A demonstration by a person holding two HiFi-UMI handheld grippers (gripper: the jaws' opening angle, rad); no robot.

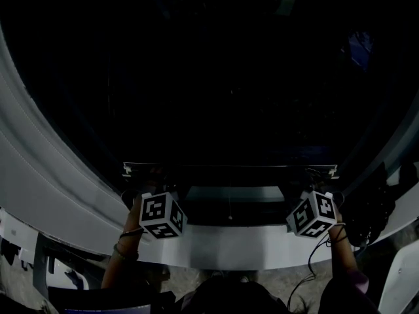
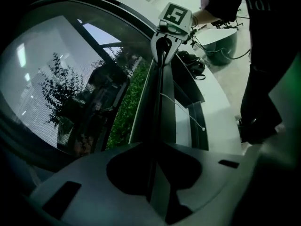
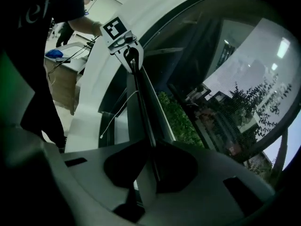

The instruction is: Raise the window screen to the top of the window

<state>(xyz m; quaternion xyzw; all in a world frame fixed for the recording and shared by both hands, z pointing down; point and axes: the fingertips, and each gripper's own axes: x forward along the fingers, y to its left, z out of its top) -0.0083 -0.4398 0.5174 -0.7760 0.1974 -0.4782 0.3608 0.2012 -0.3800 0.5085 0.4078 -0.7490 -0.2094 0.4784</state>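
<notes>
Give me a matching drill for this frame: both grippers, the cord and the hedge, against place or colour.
1 left gripper
2 right gripper
3 cord
4 hedge

A green, outdoors
B jaws shut on the screen rail, left end
C white, thin
D jaws shut on the screen rail, right end

Pairs: 1-B; 2-D; 3-C; 4-A

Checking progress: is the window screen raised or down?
Down: its bottom rail lies low by the sill, left gripper and right gripper shut on it.
</notes>
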